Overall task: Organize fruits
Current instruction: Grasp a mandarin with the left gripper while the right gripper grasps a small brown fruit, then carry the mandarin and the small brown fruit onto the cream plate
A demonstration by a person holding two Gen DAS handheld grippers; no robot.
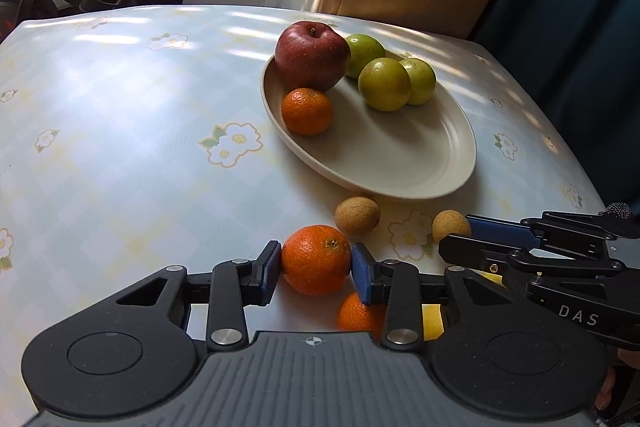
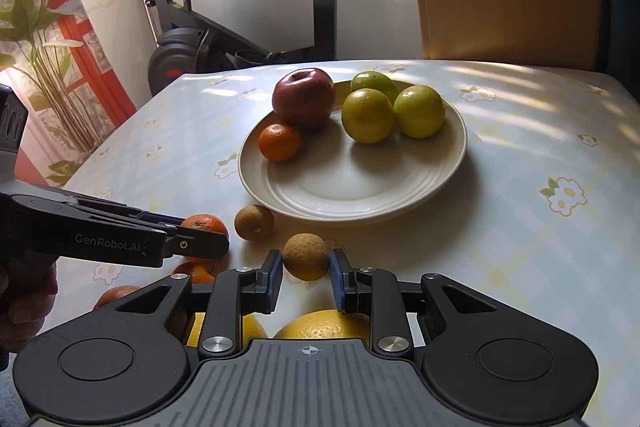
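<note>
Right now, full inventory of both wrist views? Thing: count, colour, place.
Plate: 1, beige, table centre.
Apple: 1, dark red, back left of plate.
Green fruits: 3, yellow-green, back of plate.
Mandarins: 4 or more, orange; one on plate, one between left fingers, others on the table near the grippers.
Small brown fruits: 2, tan; one on table beside plate, one between right fingers.
Yellow fruits: 2, mostly hidden under right gripper.
Table: 1, pale blue floral cloth.
Exercise bike: 1, black, behind table.
Left gripper: black, around mandarin.
Right gripper: black, around brown fruit.
</note>
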